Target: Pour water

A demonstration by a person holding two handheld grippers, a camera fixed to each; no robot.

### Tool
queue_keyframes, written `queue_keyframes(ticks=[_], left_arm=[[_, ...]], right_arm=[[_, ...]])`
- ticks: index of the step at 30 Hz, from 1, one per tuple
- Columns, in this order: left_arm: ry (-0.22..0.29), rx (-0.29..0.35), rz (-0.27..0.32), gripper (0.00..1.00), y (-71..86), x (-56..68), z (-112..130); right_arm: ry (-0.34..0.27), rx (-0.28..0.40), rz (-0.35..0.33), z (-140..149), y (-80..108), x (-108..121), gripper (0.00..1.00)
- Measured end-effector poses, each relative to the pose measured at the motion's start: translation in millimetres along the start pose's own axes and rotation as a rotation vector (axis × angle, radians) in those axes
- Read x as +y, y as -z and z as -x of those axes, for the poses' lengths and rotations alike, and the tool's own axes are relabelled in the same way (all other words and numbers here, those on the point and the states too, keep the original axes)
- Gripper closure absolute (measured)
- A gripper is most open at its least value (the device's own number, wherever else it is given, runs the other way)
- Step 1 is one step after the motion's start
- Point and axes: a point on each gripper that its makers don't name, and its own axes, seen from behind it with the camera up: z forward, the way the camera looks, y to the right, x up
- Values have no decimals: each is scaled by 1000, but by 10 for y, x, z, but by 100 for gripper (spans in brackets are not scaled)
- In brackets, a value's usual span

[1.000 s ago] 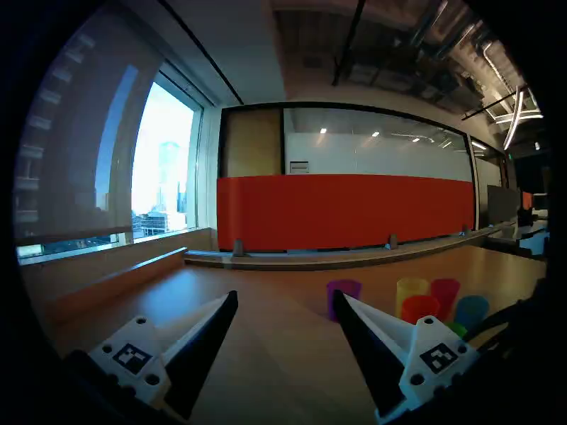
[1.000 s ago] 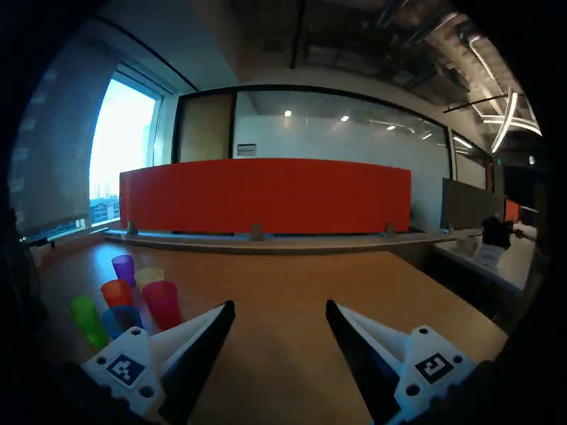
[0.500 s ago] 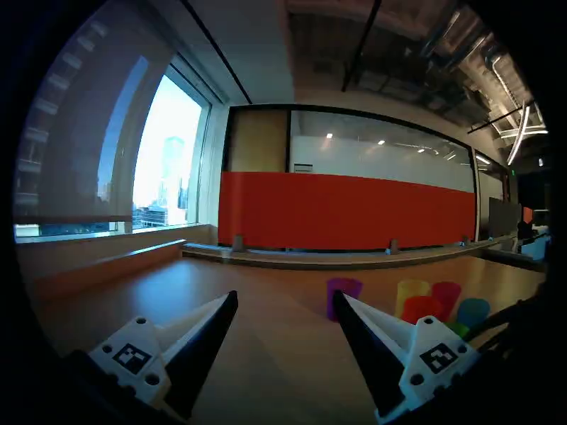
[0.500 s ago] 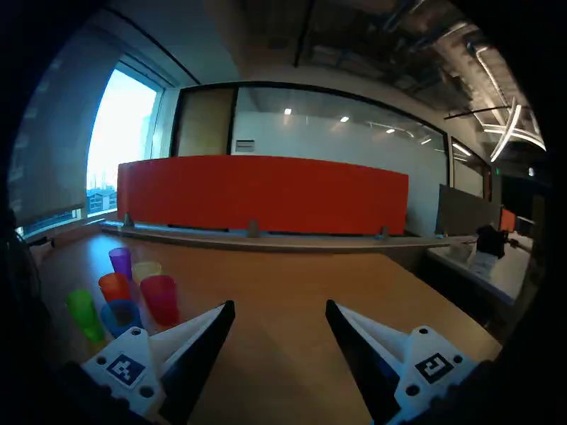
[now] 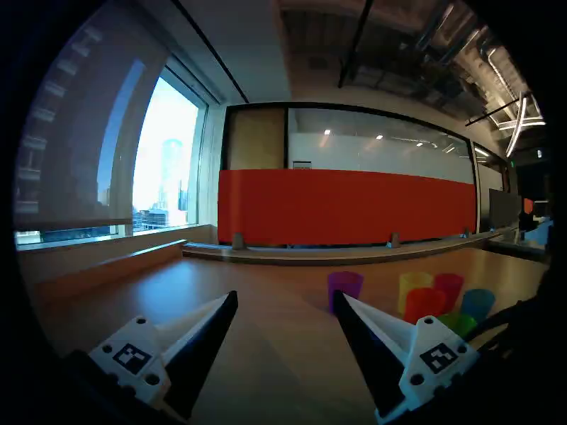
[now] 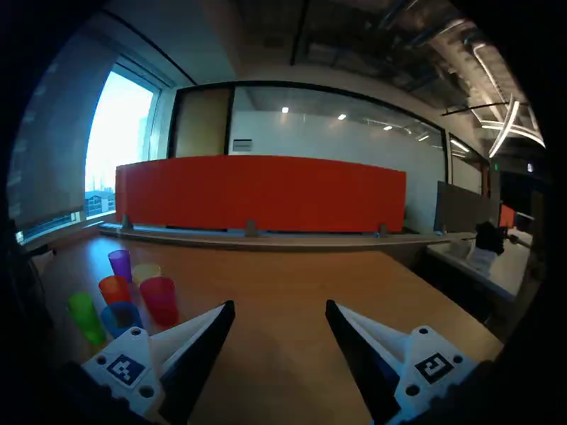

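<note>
**Operator:** Claws?

**Spotter:** Your left claw has its fingers spread wide with nothing between them, low over bare wood. Your right claw is the same: wide and holding nothing.

**Operator:** Surface and room?

**Spotter:** Left to right in your left gripper view:
- A bright window, with a wooden ledge under it.
- A red partition along the far edge, with a glass wall above it.
- Strip lights high at far right.

The wooden table is smooth and runs from your fingers to the partition.

**Operator:** Cups?

**Spotter:** Six plastic cups stand upright in one tight cluster on the table.
- **Left gripper view:** they sit to the right of your claw. The purple cup is just behind the right-hand fingertip. Then come the yellow cup, orange cup, pink cup, green cup and blue cup.
- **Right gripper view:** the cluster is at lower left, beside the left-hand finger. The green cup is outermost and the pink cup is nearest the finger.

**Operator:** Water?

**Spotter:** I cannot tell whether any cup holds water.
</note>
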Motion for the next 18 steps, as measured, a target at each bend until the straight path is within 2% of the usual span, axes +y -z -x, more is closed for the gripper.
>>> queue_keyframes(ticks=[6, 18], left_arm=[[-15, -12, 12, 0, -20, 61, 49], [-17, -11, 23, 1, -8, 90, 46]], right_arm=[[2, 2, -3, -12, -1, -3, 1], [2, 3, -7, -16, 16, -15, 0]])
